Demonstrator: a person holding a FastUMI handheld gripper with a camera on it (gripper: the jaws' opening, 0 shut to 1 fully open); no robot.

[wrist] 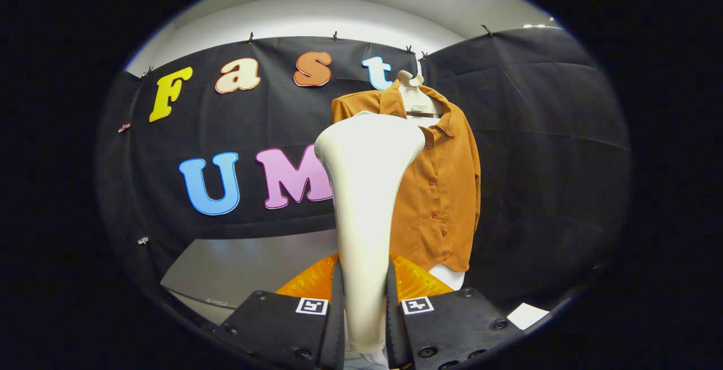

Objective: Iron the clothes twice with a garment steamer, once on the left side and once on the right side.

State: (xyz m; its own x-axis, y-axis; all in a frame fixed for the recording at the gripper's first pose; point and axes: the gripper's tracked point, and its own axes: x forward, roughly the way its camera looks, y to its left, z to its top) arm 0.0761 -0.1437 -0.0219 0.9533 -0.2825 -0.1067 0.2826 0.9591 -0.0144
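Both fingers (338,308) of the gripper (364,308) were pressed against the narrow handle of the garment steamer (367,200), one on each side, so the tool was clamped tight on it with barely any gap left. The steamer was held upright, its handle rising from between the fingers and flaring out into a wide pale head at the top. Beyond the steamer, and a bit to its right, the shirt (443,189) was hung on a white mannequin torso (415,99), buttoned down the front with the collar open. The steamer's head was seen overlapping the shirt's left shoulder and sleeve, but whether it was touching the fabric couldn't be told. Behind the steamer's handle, low down, something orange and shiny (308,282) was spotted. A small white card (526,315) was lying below the shirt, off to the steamer's right.
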